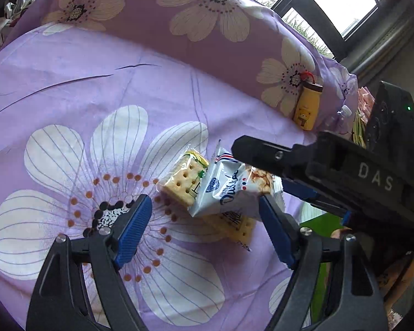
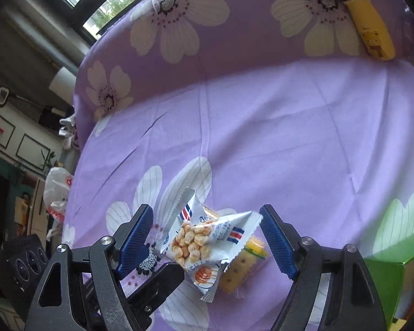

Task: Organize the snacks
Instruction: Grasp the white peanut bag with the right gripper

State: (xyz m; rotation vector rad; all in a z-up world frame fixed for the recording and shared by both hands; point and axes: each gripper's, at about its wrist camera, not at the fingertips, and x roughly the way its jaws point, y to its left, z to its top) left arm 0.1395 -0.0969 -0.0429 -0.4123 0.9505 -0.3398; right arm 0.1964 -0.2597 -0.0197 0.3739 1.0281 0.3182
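We read "DAS" in white capitals on the black body of the right gripper (image 1: 265, 165). Script on the white snack packet (image 1: 229, 190) stays illegible.

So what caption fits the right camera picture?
Open right gripper poised over a white snack packet on the purple flowered sheet.

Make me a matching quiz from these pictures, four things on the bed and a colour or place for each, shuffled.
1. bottle
2. box
3. white packet
4. cracker pack

A. green, at the sheet's edge
B. partly under another snack
C. yellow, against the pillow
D. on top of the snack pile

Pairs: 1-C, 2-A, 3-D, 4-B
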